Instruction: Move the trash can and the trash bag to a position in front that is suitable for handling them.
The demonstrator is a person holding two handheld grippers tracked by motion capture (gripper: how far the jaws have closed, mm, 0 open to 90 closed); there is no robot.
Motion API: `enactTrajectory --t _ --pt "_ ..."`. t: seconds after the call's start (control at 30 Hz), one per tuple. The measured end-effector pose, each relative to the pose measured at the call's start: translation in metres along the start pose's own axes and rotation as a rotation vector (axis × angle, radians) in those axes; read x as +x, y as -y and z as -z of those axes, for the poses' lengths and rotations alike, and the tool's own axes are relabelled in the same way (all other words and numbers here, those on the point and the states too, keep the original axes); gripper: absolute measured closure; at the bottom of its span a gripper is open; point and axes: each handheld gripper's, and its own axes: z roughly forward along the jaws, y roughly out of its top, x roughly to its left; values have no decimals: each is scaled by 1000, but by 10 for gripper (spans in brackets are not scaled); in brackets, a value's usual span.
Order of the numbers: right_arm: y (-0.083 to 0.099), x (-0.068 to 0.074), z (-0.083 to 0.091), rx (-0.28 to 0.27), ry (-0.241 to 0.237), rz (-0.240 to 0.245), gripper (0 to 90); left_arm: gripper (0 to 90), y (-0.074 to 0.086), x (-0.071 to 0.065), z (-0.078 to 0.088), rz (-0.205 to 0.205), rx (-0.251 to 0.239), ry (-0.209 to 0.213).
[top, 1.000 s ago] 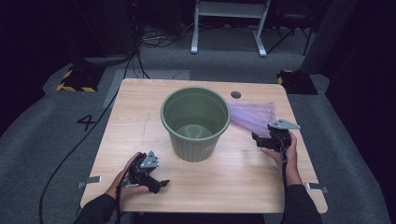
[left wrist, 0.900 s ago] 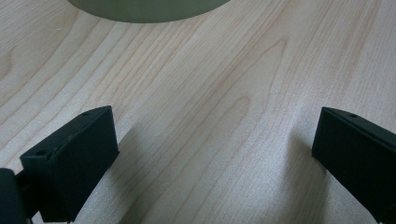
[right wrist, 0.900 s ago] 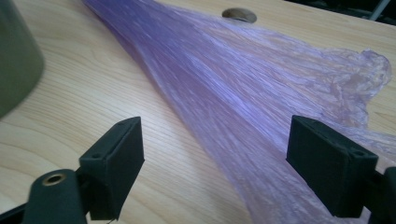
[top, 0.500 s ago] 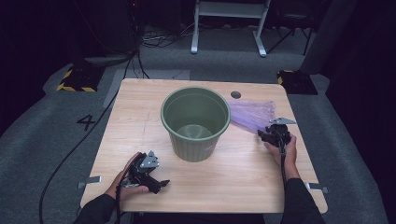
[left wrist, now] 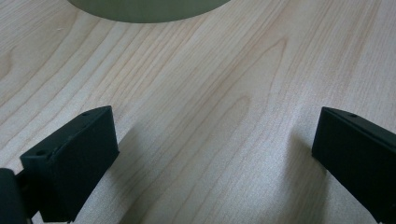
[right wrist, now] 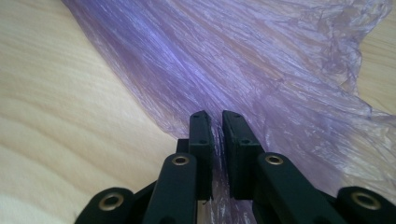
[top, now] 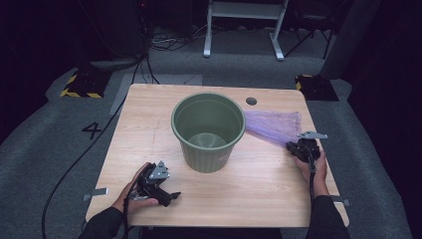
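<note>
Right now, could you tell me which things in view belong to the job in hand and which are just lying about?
In the job:
- purple plastic bag, pinched at its near end
- right gripper, jaws just closed on the bag
- green bin, standing beside the bag

Lying about:
- left gripper, open over bare table
- white frame on the floor behind

A thin, crinkled purple plastic bag (top: 276,125) is lying flat on the table at the green bin's (top: 208,130) three o'clock, its near end bunching narrow (right wrist: 243,70).
</note>
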Motion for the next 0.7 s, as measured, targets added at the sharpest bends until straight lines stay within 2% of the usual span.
enactTrajectory --t 0.23,0.37,0.43,0.47,0.5,0.53,0.57,0.6,0.7 --pt "21 -14 29 -14 4 7 802 0 0 0 0 0 1 1" --pt "25 -16 35 -17 4 2 758 0 0 0 0 0 0 0" --pt "27 -18 37 -14 -12 -11 667 0 0 0 0 0 0 0" --pt "27 -18 37 -3 -13 -11 667 0 0 0 0 0 0 0" --pt "27 -18 37 -3 -13 -11 612 0 0 0 0 0 1 1" --pt "26 -17 40 10 -11 -9 499 0 0 0 0 0 1 1" --pt "26 -17 40 10 -11 -9 499 0 0 0 0 0 0 0" --pt "21 -15 46 -7 -15 -11 414 0 0 0 0 0 1 1" --pt "10 -8 60 -69 -31 1 352 0 0 0 0 0 1 1"
